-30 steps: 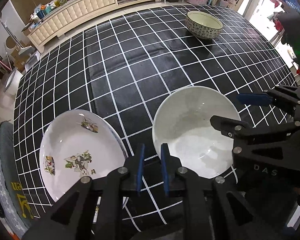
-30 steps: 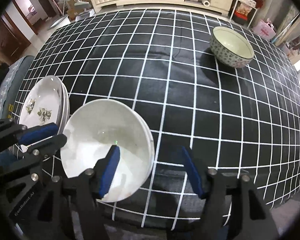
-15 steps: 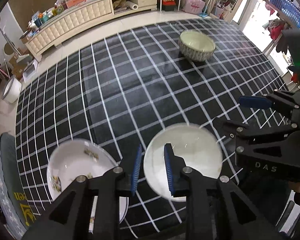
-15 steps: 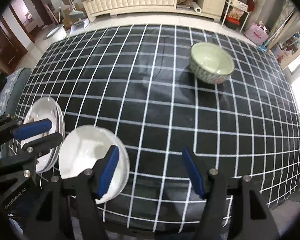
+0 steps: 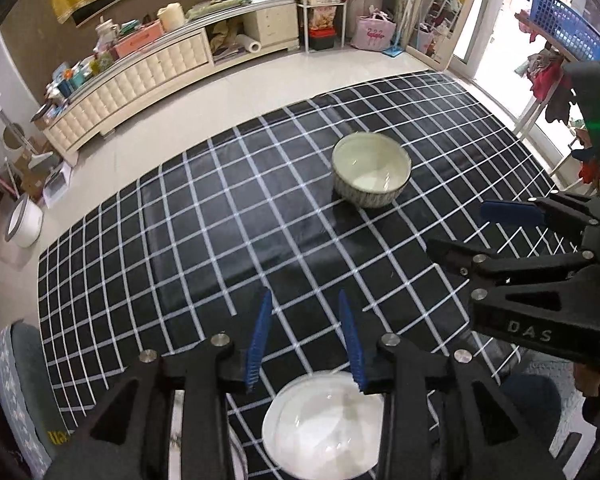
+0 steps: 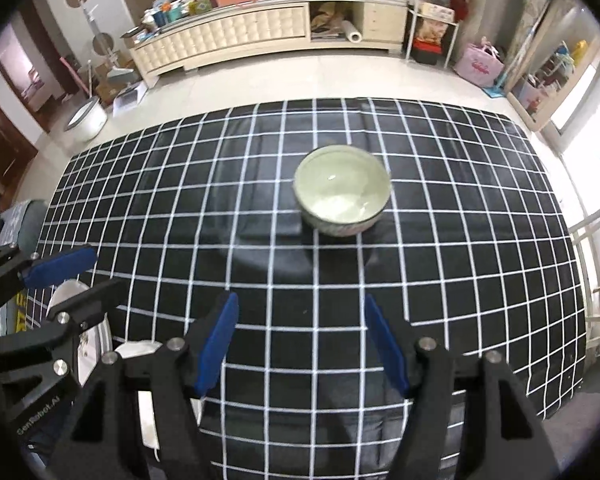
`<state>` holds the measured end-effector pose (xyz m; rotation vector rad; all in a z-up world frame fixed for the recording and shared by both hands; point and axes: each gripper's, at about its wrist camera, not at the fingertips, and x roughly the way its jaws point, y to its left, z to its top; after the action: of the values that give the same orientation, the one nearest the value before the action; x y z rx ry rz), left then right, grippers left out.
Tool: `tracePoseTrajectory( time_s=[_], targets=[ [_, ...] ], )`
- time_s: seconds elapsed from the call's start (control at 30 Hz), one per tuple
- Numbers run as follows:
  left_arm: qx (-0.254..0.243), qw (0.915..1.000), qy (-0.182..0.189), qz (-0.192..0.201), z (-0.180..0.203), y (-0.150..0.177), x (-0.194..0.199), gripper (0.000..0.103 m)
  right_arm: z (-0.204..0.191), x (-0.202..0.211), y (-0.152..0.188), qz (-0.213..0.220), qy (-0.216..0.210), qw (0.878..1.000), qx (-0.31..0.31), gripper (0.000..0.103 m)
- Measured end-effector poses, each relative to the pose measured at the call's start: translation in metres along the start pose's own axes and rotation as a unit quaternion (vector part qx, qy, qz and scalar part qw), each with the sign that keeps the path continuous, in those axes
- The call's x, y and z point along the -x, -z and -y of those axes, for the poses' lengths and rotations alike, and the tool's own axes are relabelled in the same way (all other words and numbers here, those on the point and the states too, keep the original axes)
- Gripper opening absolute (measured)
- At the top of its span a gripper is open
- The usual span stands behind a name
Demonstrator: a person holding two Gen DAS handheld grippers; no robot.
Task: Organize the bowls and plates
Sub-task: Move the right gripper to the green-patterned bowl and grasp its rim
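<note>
A patterned bowl (image 5: 371, 170) (image 6: 342, 190) with a pale inside stands alone on the far half of the table. A plain white bowl (image 5: 324, 428) (image 6: 146, 408) sits at the near edge, and beside it a decorated white plate (image 6: 94, 338). My left gripper (image 5: 305, 296) hangs above the cloth beyond the white bowl; its jaws are opening and nothing is between them. My right gripper (image 6: 300, 304) is open and empty, held high in line with the patterned bowl. Each gripper shows in the other's view: the right gripper (image 5: 476, 230), the left gripper (image 6: 86, 276).
A black cloth with white grid lines (image 6: 440, 240) covers the table. A grey cushioned seat (image 5: 16, 380) is at the near left corner. On the floor beyond stand a long cream cabinet (image 6: 236, 34), a white round tub (image 6: 86, 118) and shelves.
Both grippers have risen and pulled away from the white bowl and the plate, which now lie low in view. The left jaws have widened. The patterned bowl sits nearer the centre.
</note>
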<state>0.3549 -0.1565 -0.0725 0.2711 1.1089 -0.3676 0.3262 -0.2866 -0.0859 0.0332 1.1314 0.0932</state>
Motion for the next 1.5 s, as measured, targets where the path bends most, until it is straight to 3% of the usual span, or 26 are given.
tracePoseTrajectory(
  time_s=[0.47, 0.67, 1.2, 1.23, 1.27, 1.37, 1.5],
  targets=[
    [0.018, 0.9997, 0.017, -0.010, 0.002, -0.083, -0.050, 0.033, 0.056, -0.032, -0.045, -0.005, 0.012, 0.999, -0.034, 0.070],
    [0.028, 0.9979, 0.029, -0.051, 0.003, -0.098, -0.099, 0.033, 0.072, -0.058, -0.058, -0.023, 0.011, 0.999, -0.048, 0.070],
    [-0.005, 0.9970, 0.033, -0.069, 0.026, -0.128, -0.174, 0.029, 0.091, -0.113, -0.073, -0.035, 0.008, 0.998, -0.059, 0.070],
    [-0.006, 0.9970, 0.032, -0.070, 0.027, -0.127, -0.175, 0.027, 0.091, -0.115, -0.073, -0.036, 0.007, 0.998, -0.058, 0.066],
    [-0.007, 0.9971, 0.028, -0.070, 0.028, -0.127, -0.178, 0.025, 0.092, -0.118, -0.071, -0.040, 0.005, 0.997, -0.059, 0.055],
    [-0.018, 0.9970, 0.023, -0.071, 0.030, -0.126, -0.185, 0.021, 0.093, -0.126, -0.070, -0.048, -0.010, 0.997, -0.066, 0.042],
    [-0.017, 0.9962, 0.028, -0.081, 0.029, -0.123, -0.195, 0.012, 0.088, -0.129, -0.068, -0.050, -0.021, 0.997, -0.061, 0.033]
  ],
)
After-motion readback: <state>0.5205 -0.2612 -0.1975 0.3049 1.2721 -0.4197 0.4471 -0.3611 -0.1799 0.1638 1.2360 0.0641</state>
